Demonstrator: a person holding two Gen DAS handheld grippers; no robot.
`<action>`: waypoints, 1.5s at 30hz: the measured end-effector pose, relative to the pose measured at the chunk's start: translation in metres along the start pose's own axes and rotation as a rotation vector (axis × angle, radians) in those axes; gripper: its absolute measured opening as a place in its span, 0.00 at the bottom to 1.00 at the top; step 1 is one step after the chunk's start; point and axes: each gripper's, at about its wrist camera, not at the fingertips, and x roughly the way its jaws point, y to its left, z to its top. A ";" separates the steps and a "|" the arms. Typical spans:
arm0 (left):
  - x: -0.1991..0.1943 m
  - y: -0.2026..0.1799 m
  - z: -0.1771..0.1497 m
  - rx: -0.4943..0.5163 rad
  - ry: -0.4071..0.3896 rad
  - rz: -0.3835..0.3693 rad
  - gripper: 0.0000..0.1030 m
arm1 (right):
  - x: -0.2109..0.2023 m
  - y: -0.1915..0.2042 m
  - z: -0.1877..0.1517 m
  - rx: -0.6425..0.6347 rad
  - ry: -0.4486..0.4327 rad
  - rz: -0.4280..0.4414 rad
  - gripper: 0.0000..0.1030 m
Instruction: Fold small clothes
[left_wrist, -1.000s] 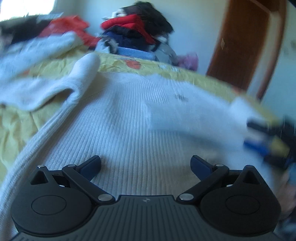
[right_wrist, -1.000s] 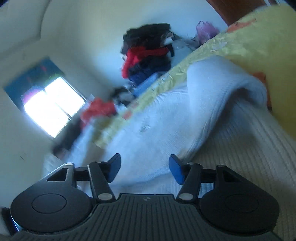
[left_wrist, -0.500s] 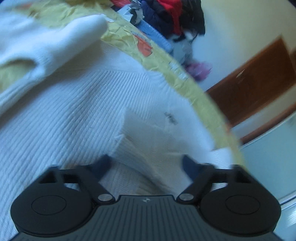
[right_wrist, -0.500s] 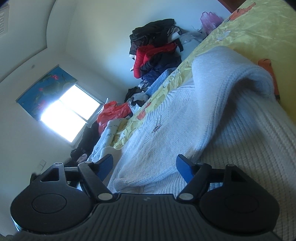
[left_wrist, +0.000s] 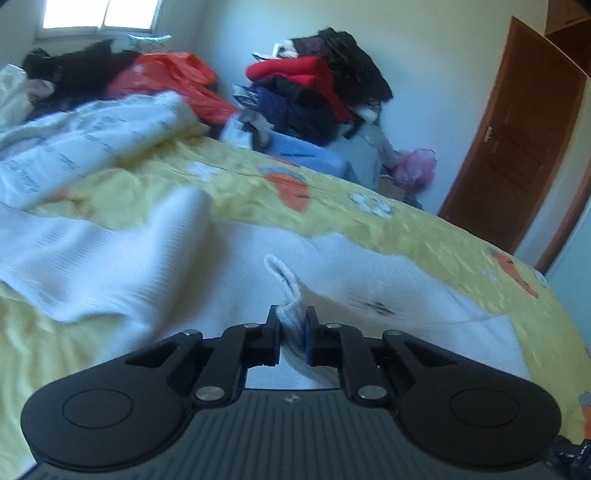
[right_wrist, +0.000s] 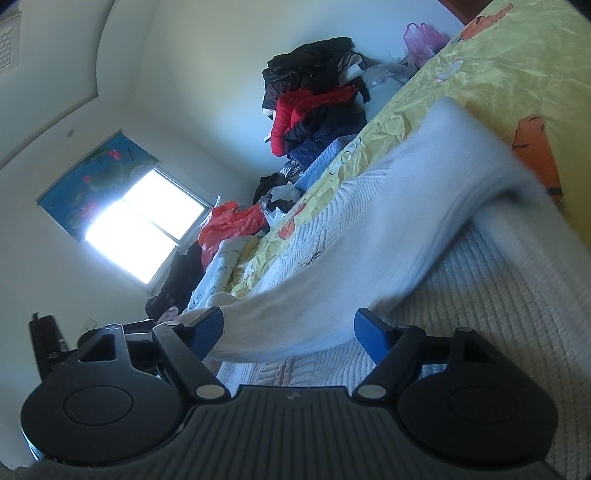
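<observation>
A: How will the white knit sweater (left_wrist: 110, 258) handle, you think?

B: Soft and limp, fairly light, a bit stretchy bc of the ribbed knit. It sags from any one pinch point, so better to take it at an edge or a corner, not in the middle of the body. Not fragile, but the loops can snag.

A: Where is it now?

B: Spread on the bed (left_wrist: 424, 229), over the yellow sheet, directly in front of both tools. The left hand-held gripper (left_wrist: 291, 328) has its jaws just closed, w/ a small bunch of the white knit pinched between them; a little loop of fabric stands up just beyond the tips.

A: And the right one?

B: The right hand-held gripper (right_wrist: 288, 328) stands wide, its jaws have been opening. A folded-over part, prob. a sleeve (right_wrist: 424, 206), runs between the blue pads (right_wrist: 207, 328), but I see no pressing on it, so I judge it holds nothing.

A: What gives one view and not the other?

B: The left wrist view shows the pinch itself, a small dark mark (left_wrist: 376, 306) on the knit just beyond the gripper to the right, and the door (left_wrist: 517, 140). The right wrist view shows the raised fold from the side, and the window (right_wrist: 144, 225) far off to its left. Both see the clothes pile (left_wrist: 317, 96) beyond the bed.
</observation>
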 end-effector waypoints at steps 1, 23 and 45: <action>0.002 0.010 -0.001 -0.006 0.013 0.022 0.11 | 0.000 0.001 0.000 -0.005 0.002 -0.001 0.79; -0.011 0.023 -0.036 0.077 -0.122 0.025 0.72 | 0.019 0.051 0.066 -0.189 -0.091 -0.092 0.97; -0.036 0.090 -0.040 -0.034 -0.158 -0.094 0.88 | 0.068 -0.023 0.089 -0.233 -0.047 -0.301 0.69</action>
